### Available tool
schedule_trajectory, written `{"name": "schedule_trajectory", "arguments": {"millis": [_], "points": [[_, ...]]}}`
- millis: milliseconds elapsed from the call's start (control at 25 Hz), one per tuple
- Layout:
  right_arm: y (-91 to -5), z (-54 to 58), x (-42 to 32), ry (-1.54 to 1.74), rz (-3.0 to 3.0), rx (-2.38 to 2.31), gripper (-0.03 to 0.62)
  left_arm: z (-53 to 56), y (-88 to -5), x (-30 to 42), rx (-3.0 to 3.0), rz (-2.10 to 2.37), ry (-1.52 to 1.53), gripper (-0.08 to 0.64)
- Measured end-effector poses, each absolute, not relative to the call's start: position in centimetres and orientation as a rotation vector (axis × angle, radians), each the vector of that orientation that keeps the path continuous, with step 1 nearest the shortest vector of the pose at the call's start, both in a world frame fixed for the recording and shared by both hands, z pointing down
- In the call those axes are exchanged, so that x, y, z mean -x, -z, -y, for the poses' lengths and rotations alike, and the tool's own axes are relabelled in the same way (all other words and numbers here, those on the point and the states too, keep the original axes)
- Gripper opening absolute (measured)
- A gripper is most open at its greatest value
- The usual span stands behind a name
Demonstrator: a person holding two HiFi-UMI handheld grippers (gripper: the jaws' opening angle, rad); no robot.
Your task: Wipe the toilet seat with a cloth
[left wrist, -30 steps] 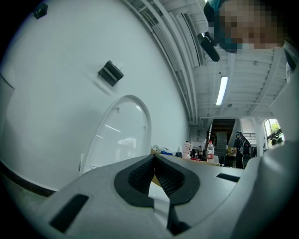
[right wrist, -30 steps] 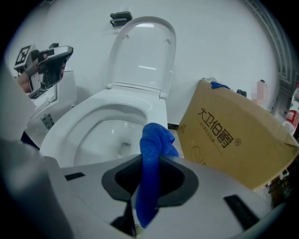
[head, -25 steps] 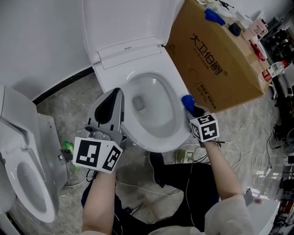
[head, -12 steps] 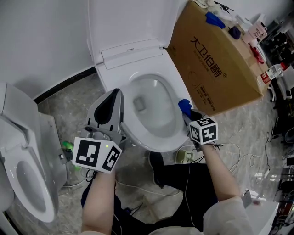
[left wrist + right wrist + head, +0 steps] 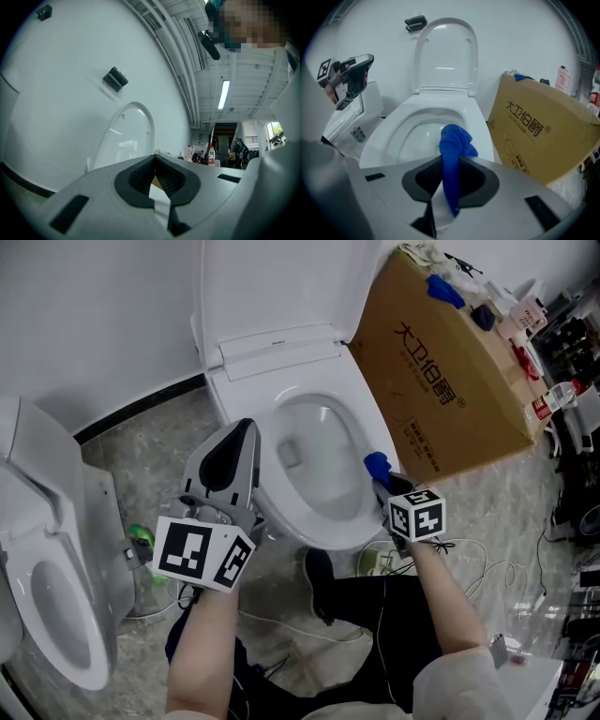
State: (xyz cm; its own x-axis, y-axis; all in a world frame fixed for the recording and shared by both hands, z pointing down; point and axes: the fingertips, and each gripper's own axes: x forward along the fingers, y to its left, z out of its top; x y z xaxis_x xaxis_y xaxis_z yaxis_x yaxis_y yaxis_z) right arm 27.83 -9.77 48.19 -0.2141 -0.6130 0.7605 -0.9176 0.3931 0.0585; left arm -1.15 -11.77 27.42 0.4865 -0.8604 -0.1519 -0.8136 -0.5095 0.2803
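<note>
The white toilet seat (image 5: 323,529) lies down with its lid (image 5: 281,282) raised behind it. My right gripper (image 5: 382,480) is shut on a blue cloth (image 5: 376,463) that rests on the seat's right rim, toward the front. In the right gripper view the cloth (image 5: 453,140) hangs bunched between the jaws of the right gripper (image 5: 451,161), over the seat (image 5: 479,119). My left gripper (image 5: 246,432) hovers by the seat's left side, pointing up toward the wall. The left gripper (image 5: 154,159) is shut, with nothing between its pads.
A big cardboard box (image 5: 450,371) stands tight against the toilet's right side, with small items on top. A second toilet (image 5: 56,596) sits at the far left. White cables (image 5: 469,554) and a green object (image 5: 141,542) lie on the marble floor. My dark shoe (image 5: 319,573) is just below the bowl.
The right gripper has slid the blue cloth a little toward the front along the seat's right rim. The left gripper has hardly moved.
</note>
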Motion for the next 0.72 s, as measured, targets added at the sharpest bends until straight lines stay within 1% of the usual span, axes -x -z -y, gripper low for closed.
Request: {"name": "schedule_trajectory", "arguments": {"millis": [720], "points": [[-48.2,6.8,-23.9,-0.641,1.995,-1.283,0.072,11.4,-27.2,2.3,-2.542,1.466,0.432,0.006]]}}
